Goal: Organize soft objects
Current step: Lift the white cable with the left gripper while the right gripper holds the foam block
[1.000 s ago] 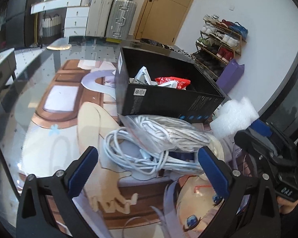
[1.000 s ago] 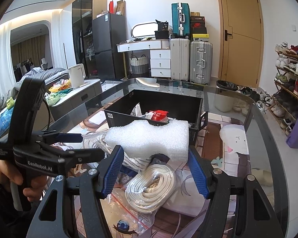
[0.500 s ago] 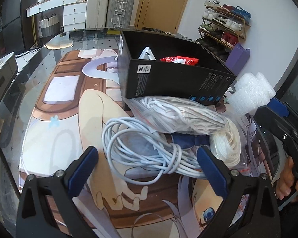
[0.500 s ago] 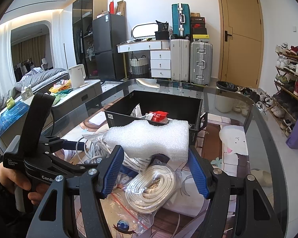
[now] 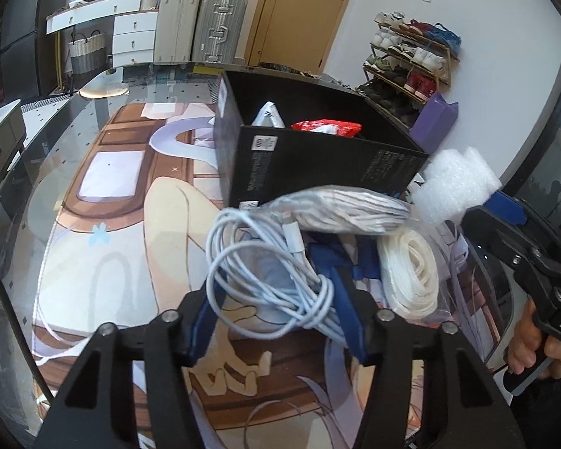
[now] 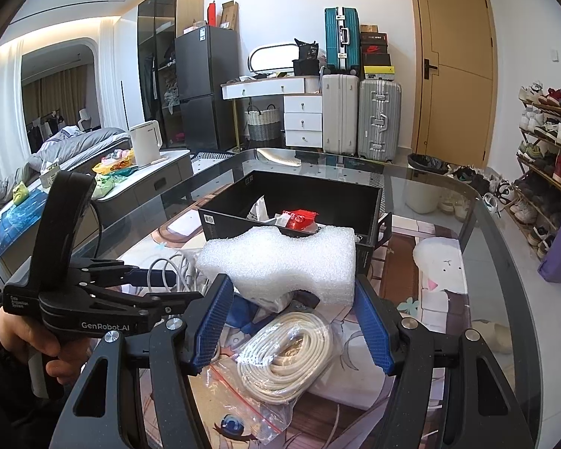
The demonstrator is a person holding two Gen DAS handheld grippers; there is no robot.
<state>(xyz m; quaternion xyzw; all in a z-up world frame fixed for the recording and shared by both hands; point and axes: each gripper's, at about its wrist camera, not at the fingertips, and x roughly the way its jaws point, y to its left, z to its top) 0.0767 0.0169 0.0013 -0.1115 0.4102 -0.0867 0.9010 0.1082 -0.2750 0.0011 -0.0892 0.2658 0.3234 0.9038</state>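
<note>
A loose white cable bundle [image 5: 269,262] lies on the printed mat in front of the black box [image 5: 318,164]. My left gripper [image 5: 276,310] has its jaws closing around it, and both blue pads touch the bunched loops. My right gripper [image 6: 291,284] stays shut on a white foam block [image 6: 280,262], held above the mat near the box [image 6: 220,220]. The foam [image 5: 456,187] also shows at the right of the left wrist view. A bagged grey cable [image 5: 348,209] and a bagged cream coil [image 6: 288,351] lie beside the bundle. Inside the box is a red packet [image 6: 299,219].
The glass table [image 6: 448,194] curves away at right and far side. Suitcases [image 6: 377,123], white drawers [image 6: 303,119] and a door [image 6: 456,67] stand behind. A shoe rack [image 6: 549,142] lines the right wall. A hand holds the left gripper's handle [image 6: 30,336].
My left gripper's jaws have narrowed from wide apart to pinching the white cable bundle, which is now bunched between the pads. The right gripper and its foam block have not moved.
</note>
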